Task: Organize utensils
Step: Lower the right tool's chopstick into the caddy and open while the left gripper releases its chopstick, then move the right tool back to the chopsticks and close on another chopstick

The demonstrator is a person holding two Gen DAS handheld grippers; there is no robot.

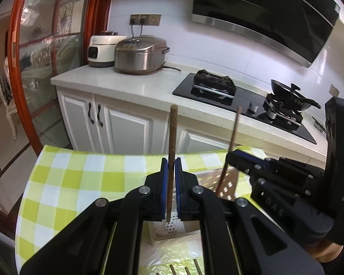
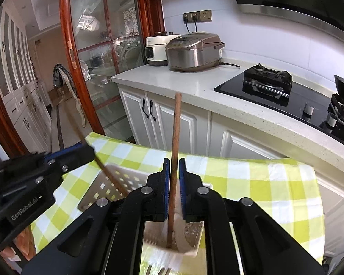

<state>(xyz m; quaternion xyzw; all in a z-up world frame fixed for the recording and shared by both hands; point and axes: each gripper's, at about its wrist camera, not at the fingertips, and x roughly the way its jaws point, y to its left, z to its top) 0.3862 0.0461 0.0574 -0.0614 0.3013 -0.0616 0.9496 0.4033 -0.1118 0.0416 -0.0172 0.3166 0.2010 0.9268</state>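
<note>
My left gripper (image 1: 171,162) is shut on a brown wooden chopstick (image 1: 172,135), held upright over a white perforated utensil basket (image 1: 169,231). My right gripper (image 2: 174,163) is shut on a second wooden chopstick (image 2: 175,137), also upright, its lower end inside the same basket (image 2: 192,236). In the left wrist view the right gripper (image 1: 245,158) is at the right with its chopstick (image 1: 231,146) slanting. In the right wrist view the left gripper (image 2: 80,151) is at the left with its chopstick (image 2: 107,171).
The basket stands on a table with a green and white checked cloth (image 1: 80,178). More wooden sticks (image 1: 185,269) lie at the near edge. Behind are a kitchen counter (image 1: 130,84), two rice cookers (image 1: 137,55), a gas hob (image 1: 240,96) and a wok (image 1: 291,96).
</note>
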